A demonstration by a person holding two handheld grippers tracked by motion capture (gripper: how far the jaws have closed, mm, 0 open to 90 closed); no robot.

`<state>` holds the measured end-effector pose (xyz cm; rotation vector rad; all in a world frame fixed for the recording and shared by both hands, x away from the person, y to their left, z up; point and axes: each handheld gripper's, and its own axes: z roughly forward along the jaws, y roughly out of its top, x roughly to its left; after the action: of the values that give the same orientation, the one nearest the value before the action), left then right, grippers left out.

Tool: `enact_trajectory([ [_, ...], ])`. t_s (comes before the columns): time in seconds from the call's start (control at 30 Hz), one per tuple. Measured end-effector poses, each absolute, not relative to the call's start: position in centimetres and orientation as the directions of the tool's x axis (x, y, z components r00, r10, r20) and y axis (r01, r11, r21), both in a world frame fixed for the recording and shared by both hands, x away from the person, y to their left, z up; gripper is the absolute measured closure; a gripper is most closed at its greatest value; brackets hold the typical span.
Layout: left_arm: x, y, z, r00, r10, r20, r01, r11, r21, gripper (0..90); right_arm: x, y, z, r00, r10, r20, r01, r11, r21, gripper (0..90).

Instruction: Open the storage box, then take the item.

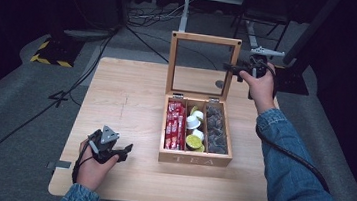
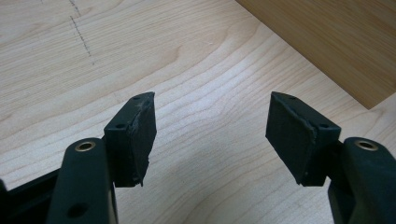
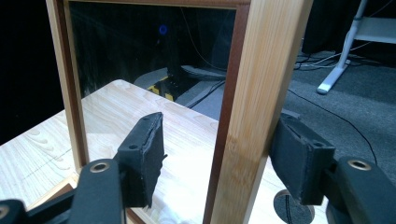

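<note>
High view first: the wooden tea box sits right of centre on the table, its front wall close to the near edge, and its glass-paned lid stands upright, swung fully open. So the opening looks done. Inside, three compartments: red sachets on the left, round capsules in the middle, dark pods on the right. Nothing looks lifted out, so any picking from the box is still ahead, by my read.

The right gripper is up at the lid's right edge. In the right gripper view its jaws straddle that frame post, one pad on the glass side and one outside; both pads stand clear of the wood, so it's open around the lid, not clamped. That looks like a let-go with the lid left standing on its own.

The left gripper rests near the table's front left corner, just left of the box. Its own view shows the pads spread wide over bare pale wood with nothing between them, and the box wall off to one side.

Surface: light wood-grain tabletop, a faint pencil line across it, a round cable hole behind the lid. Around it, grey carpet, trailing black cables, a yellow-and-black striped base at far left, dark surroundings.
</note>
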<state>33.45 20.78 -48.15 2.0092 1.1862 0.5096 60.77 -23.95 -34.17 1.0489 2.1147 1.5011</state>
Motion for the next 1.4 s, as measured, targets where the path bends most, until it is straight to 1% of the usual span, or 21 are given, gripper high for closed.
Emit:
enact_trajectory([
  [0.3, 33.5, 20.8, -48.2, 0.491, 0.87, -0.034, 0.581, -0.299, 0.757, 33.9, 60.9, -24.0, -34.6, -0.659, 0.739, 0.138, 0.379, 0.167, 0.91, 35.2],
  [0.57, 33.6, 20.9, -48.2, 0.483, 0.875, -0.039, 0.588, -0.291, 0.754, 33.9, 60.3, -24.6, -33.9, -0.647, 0.753, 0.12, 0.363, 0.165, 0.917, 31.7],
  [0.67, 33.8, 20.9, -48.2, 0.488, 0.872, -0.033, 0.585, -0.298, 0.754, 33.9, 60.0, -24.8, -33.7, -0.648, 0.751, 0.125, 0.363, 0.159, 0.918, 32.0],
  [0.93, 34.1, 20.6, -48.1, 0.494, 0.869, -0.027, 0.581, -0.306, 0.754, 33.8, 57.7, -25.8, -32.0, -0.67, 0.731, 0.132, 0.359, 0.164, 0.919, 32.3],
  [1.03, 34.0, 20.5, -48.1, 0.493, 0.869, -0.033, 0.583, -0.302, 0.755, 33.8, 56.5, -25.8, -31.3, -0.687, 0.717, 0.122, 0.34, 0.169, 0.925, 32.3],
  [1.23, 34.0, 20.4, -48.1, 0.491, 0.871, -0.027, 0.585, -0.306, 0.751, 33.7, 54.3, -25.6, -30.7, -0.722, 0.681, 0.118, 0.313, 0.17, 0.934, 31.6],
  [1.27, 34.0, 20.4, -48.1, 0.493, 0.87, -0.027, 0.585, -0.308, 0.751, 33.7, 53.5, -25.4, -30.6, -0.734, 0.669, 0.116, 0.304, 0.171, 0.937, 31.4],
  [1.4, 34.0, 20.5, -48.2, 0.491, 0.871, -0.026, 0.586, -0.307, 0.75, 33.6, 52.6, -25.2, -30.5, -0.752, 0.649, 0.114, 0.294, 0.176, 0.939, 31.0],
])
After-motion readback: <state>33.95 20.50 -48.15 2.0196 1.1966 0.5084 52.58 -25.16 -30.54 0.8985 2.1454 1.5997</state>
